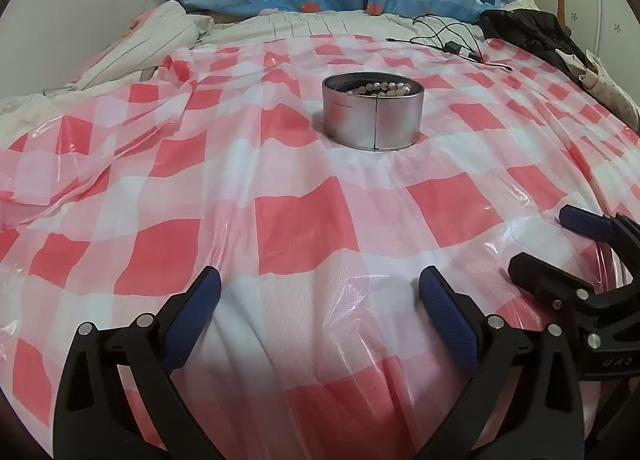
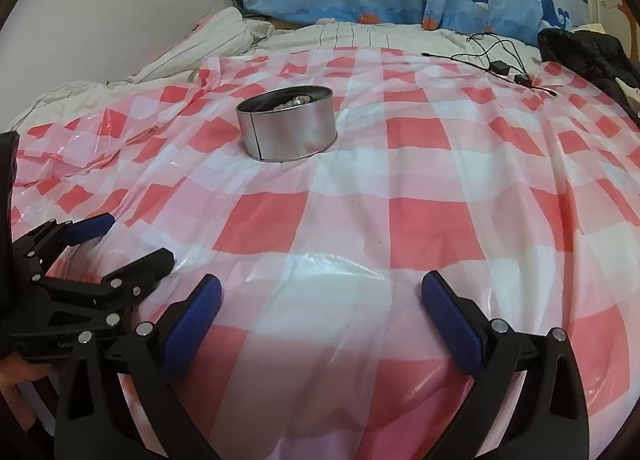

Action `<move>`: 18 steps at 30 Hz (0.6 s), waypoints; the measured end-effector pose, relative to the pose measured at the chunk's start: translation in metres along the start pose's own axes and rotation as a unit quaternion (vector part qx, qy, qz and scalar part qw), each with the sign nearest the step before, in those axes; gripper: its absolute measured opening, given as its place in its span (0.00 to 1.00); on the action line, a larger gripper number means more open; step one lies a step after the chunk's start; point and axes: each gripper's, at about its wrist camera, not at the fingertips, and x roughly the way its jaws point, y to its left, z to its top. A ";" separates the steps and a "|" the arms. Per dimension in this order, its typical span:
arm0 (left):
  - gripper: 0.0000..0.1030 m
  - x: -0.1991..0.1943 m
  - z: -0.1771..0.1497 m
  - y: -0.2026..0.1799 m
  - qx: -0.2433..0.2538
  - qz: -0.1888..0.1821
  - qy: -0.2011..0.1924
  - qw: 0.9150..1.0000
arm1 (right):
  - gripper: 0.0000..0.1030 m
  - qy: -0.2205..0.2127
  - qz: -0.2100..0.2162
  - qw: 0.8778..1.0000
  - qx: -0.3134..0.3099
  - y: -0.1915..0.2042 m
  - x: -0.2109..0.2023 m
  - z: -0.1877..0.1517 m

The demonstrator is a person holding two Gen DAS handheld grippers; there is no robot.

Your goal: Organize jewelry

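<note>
Going left to right in the left wrist view: rumpled striped off-white bedding on the far left, then the glossy pink-and-white checked plastic sheet spread over the bed, with the round silver metal tin sitting on it near the middle, well ahead of both grippers. Inside it's a strand of pale pearly beads, lying right at the top of the tin.

Left gripper has its blue-padded fingers spread wide and empty. Same for the right gripper, nothing between its fingers either.

My guess on handling — the tin looks light, stiff and smooth-sided, so it could skid on that slick plastic; I'd grab across the wall near the rim. The beads look floppy and slippery, so pinch a bunch of them rather than a single one, and gently. Black cable and a dark garment are off to the right.
</note>
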 end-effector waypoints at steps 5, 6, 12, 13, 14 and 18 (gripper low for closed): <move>0.93 -0.001 0.000 0.001 -0.002 0.001 -0.003 1.000 | 0.93 -0.006 -0.011 1.000 0.004 -0.001 -0.002 -0.001; 0.93 -0.001 0.000 0.001 -0.003 0.001 -0.003 1.000 | 0.93 -0.008 -0.019 1.000 0.006 -0.001 -0.003 -0.001; 0.93 0.000 -0.002 0.002 -0.015 0.001 0.004 1.000 | 0.93 -0.006 -0.039 0.999 0.021 -0.005 -0.002 -0.001; 0.93 0.000 -0.002 0.001 -0.016 0.004 0.006 1.000 | 0.93 -0.005 -0.039 0.999 0.021 -0.005 -0.001 -0.001; 0.93 0.000 -0.002 0.001 -0.016 0.007 0.007 1.000 | 0.93 -0.004 -0.041 0.999 0.021 -0.005 -0.001 -0.001; 0.93 0.002 0.000 0.001 -0.016 0.006 0.008 1.000 | 0.93 -0.005 -0.050 0.999 0.018 -0.003 -0.001 -0.002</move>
